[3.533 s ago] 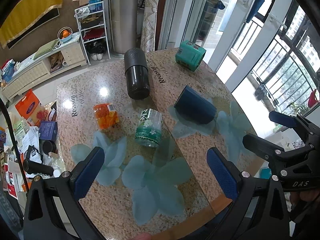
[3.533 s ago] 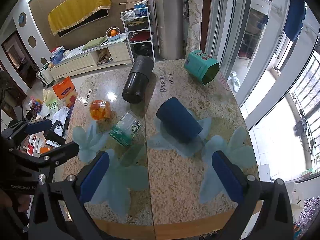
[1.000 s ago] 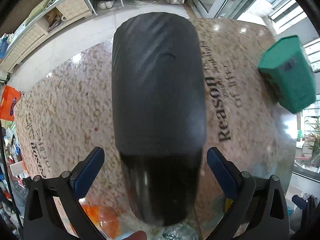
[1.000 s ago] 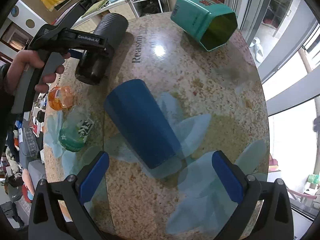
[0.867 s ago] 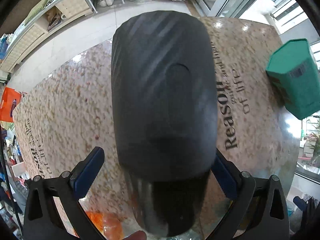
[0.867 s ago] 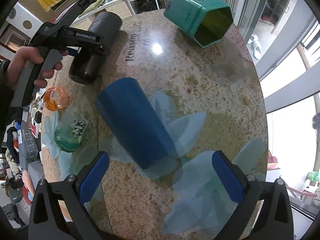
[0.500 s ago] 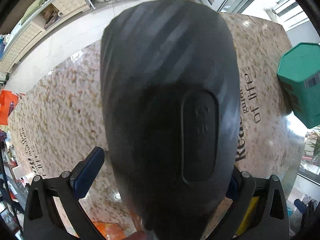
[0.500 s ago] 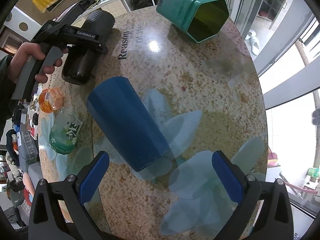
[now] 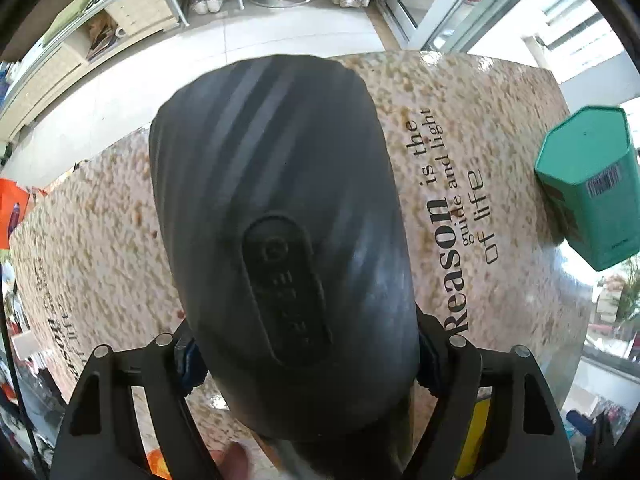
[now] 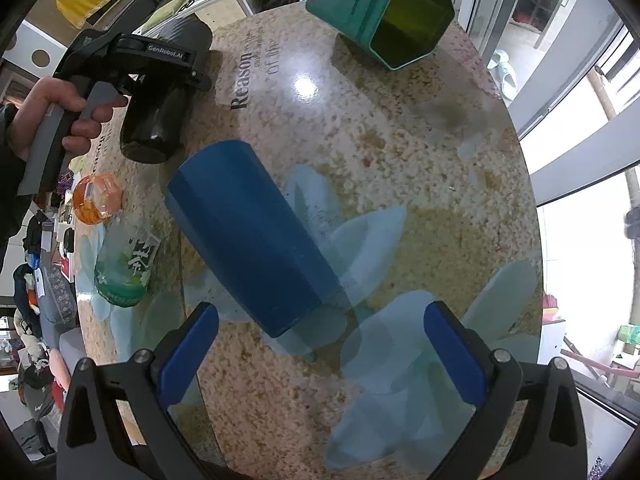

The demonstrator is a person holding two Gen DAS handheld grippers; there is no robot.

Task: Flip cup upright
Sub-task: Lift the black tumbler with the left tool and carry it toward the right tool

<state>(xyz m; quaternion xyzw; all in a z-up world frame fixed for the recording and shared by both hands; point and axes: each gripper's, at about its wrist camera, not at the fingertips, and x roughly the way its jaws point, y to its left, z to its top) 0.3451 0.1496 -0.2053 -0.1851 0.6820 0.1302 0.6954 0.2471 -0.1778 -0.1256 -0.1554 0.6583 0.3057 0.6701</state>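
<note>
A black cup point(image 9: 276, 216) lies on its side on the granite table point(image 9: 500, 160). My left gripper point(image 9: 306, 360) is shut on it, a blue pad pressed to each flank near its mouth end. The right wrist view shows the same cup point(image 10: 160, 120) under the left gripper's body point(image 10: 132, 60). A dark blue cup point(image 10: 248, 236) lies on its side at the table's middle. My right gripper point(image 10: 320, 356) is open, its fingers either side of the blue cup's near end and just short of it.
A teal hexagonal tin point(image 10: 380, 12) lies on its side at the far right, also in the left wrist view point(image 9: 588, 204). An orange packet point(image 10: 96, 198) and a green-labelled bottle point(image 10: 128, 264) lie at the left. The table edge runs along the right.
My left gripper has moved in over the black cup and closed on it. My right gripper has crept closer to the blue cup and stays open.
</note>
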